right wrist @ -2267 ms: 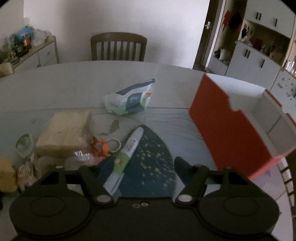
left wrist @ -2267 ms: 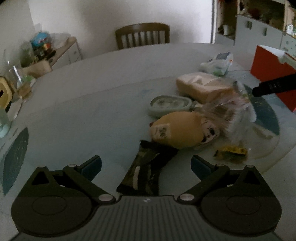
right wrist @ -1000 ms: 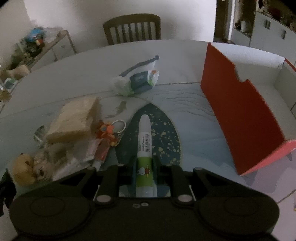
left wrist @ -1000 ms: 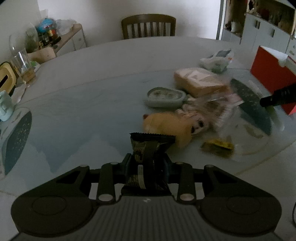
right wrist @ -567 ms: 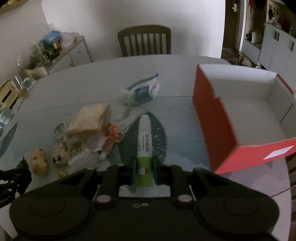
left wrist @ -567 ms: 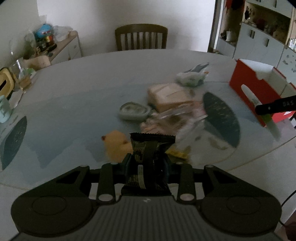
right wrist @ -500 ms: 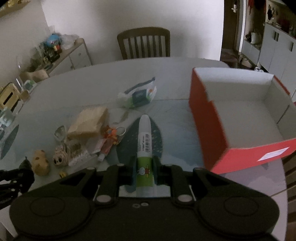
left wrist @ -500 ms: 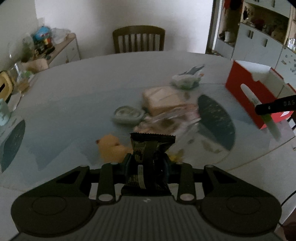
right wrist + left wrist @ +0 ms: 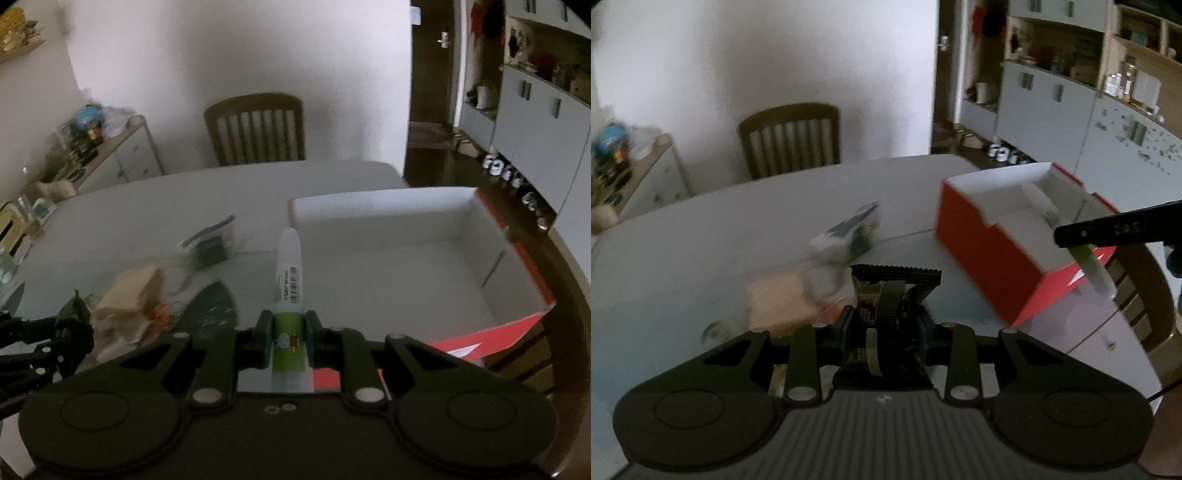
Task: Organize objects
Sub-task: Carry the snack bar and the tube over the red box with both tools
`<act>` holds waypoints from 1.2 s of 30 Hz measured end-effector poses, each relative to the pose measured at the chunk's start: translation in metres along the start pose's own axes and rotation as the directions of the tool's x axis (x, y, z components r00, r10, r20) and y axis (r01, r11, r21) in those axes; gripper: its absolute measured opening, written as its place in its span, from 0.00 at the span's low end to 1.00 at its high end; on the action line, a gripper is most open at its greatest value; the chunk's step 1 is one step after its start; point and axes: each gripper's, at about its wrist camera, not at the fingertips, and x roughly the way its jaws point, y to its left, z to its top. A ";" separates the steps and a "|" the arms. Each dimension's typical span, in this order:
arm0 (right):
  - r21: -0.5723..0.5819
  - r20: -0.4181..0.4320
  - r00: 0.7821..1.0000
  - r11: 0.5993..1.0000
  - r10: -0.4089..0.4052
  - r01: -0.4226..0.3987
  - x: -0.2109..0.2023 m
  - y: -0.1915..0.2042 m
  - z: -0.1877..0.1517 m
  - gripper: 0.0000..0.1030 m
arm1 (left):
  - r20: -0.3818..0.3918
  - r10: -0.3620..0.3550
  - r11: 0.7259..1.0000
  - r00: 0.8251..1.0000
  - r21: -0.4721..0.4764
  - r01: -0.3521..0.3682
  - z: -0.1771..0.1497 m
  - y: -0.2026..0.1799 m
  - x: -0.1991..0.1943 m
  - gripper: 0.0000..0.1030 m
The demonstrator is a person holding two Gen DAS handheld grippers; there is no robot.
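1. While both loads hang above the tabletop (image 9: 229,184), the left hand-held gripper (image 9: 884,328) is clamped on a dark foil snack packet (image 9: 886,295), and the right hand-held gripper (image 9: 289,338) is clamped on a white tube with a green label (image 9: 290,280).
2. Location: the tube's tip points at the near left corner of the open red box (image 9: 406,258), which sits by the right edge of the tabletop; the packet is held over the clutter, short of the box's left wall.
3. Handling, packet: judged light, soft and crinkly. The pads pinch it across its middle and the wrapper bunches there, the crimped end standing free. A firm pinch risks crushing the contents; the flat crimped seam would be the safer hold.
4. Handling, tube: judged light, fairly stiff and smooth, so it could slip or pivot. The pads grip the labelled lower body, leaving most of its length projecting forward. A hold nearer mid-length would swing less.
5. Box interior appears empty and white-lined, with room for both items.
6. Remaining on the tabletop, blurred: a tan block (image 9: 129,288), a plastic pouch (image 9: 210,240), small items not identifiable.
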 end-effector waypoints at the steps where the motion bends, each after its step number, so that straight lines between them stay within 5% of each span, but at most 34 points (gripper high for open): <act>1: 0.004 0.005 1.000 1.000 -0.007 0.007 0.000 -0.007 0.002 0.17 | 0.000 -0.010 1.000 1.000 0.004 0.010 0.005 -0.006 0.003 0.31; 18: 0.079 0.012 0.992 0.989 -0.129 0.127 0.040 -0.104 0.039 0.17 | -0.060 -0.099 0.985 0.993 0.136 0.107 0.086 -0.101 0.088 0.31; 29: 0.076 -0.080 0.985 0.985 -0.151 0.157 0.089 -0.142 0.043 0.17 | -0.155 -0.123 0.967 0.980 0.203 0.154 0.109 -0.145 0.154 0.31; 36: 0.053 -0.166 0.975 0.986 -0.149 0.160 0.115 -0.154 0.022 0.17 | -0.243 -0.129 0.971 0.961 0.167 0.172 0.120 -0.162 0.195 0.31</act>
